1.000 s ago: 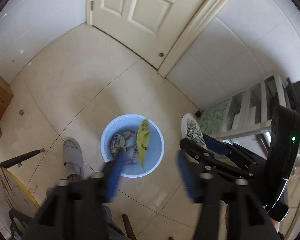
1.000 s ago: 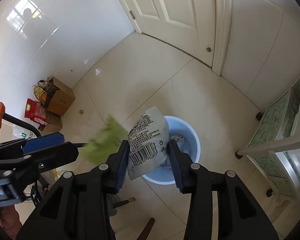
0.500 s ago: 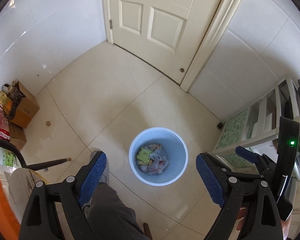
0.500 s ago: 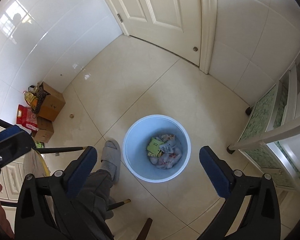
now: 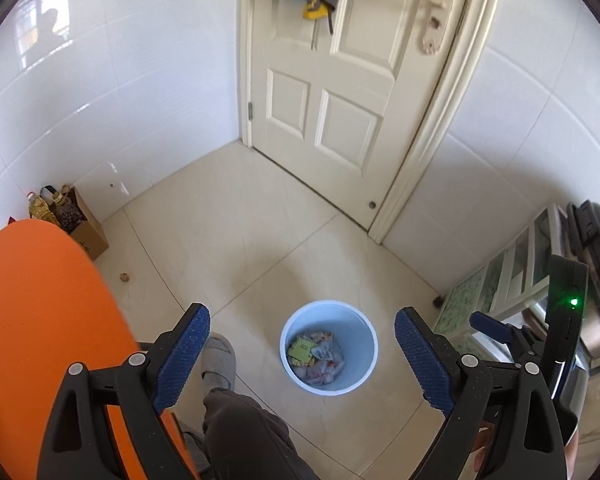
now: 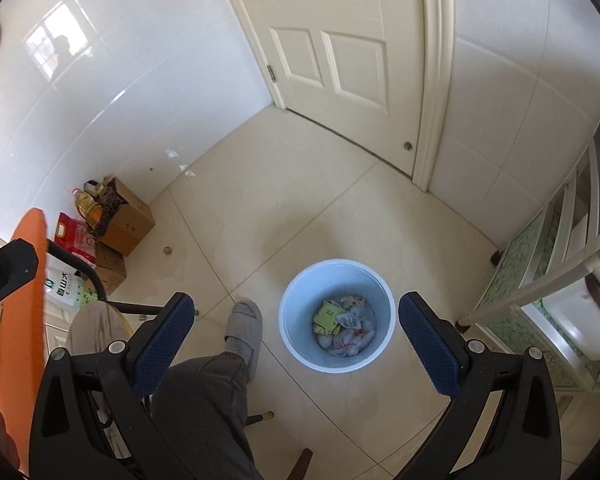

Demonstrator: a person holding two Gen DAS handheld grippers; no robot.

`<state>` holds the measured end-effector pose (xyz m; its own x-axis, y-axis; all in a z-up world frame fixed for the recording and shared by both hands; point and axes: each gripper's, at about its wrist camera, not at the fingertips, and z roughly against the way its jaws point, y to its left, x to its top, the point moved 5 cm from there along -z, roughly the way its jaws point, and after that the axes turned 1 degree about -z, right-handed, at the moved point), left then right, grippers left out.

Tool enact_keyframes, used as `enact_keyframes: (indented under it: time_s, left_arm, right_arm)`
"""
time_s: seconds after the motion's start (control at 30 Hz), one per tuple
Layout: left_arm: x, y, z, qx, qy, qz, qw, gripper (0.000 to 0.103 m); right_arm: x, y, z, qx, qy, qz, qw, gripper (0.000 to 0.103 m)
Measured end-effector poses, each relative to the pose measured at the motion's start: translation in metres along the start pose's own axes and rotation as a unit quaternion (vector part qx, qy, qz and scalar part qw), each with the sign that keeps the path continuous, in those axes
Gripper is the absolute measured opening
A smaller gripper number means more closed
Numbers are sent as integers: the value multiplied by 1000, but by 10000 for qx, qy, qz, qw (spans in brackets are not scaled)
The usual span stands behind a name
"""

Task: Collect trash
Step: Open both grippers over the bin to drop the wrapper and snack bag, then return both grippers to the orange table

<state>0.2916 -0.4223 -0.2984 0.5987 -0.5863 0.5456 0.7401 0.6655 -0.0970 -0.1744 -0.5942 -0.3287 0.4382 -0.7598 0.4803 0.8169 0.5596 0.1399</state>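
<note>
A light blue waste bin stands on the tiled floor, also in the right wrist view. Inside lie crumpled wrappers, one yellow-green. My left gripper is open and empty, high above the bin. My right gripper is open and empty too, also well above the bin. The right gripper's body shows at the right edge of the left wrist view.
A white door is ahead. A cardboard box with bottles and bags sits by the left wall. An orange surface is at the left. A shelf unit is at the right. A leg and grey slipper are beside the bin.
Both grippers opened and let their wrappers fall into the bin, then rose and drew back from it. The bin now looks smaller and the door shows more.
</note>
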Motion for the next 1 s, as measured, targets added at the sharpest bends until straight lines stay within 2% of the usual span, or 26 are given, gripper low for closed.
enact_keyframes:
  time_s: [0.27, 0.53, 0.73, 0.87, 1.0]
  left_arm:
    - [-32, 40, 94, 228, -717, 346, 9966, 95]
    - [-83, 84, 198, 649, -1369, 763, 9855, 96]
    - [-130, 112, 271, 1047, -1822, 1167, 9707, 97]
    - [-172, 122, 317, 1348, -2136, 1424, 9570, 102]
    - [-212, 128, 350, 1658, -2308, 1671, 9441, 102]
  right_arm:
    - [13, 65, 62, 201, -528, 486, 9972, 103]
    - [16, 144, 118, 553, -1011, 1031, 9880, 103]
    - [7, 207, 146, 966, -1275, 1463, 9762, 103]
    - [-3, 255, 162, 1259, -1398, 1807, 9654, 103]
    - [-17, 299, 178, 1523, -1492, 2138, 9533, 103]
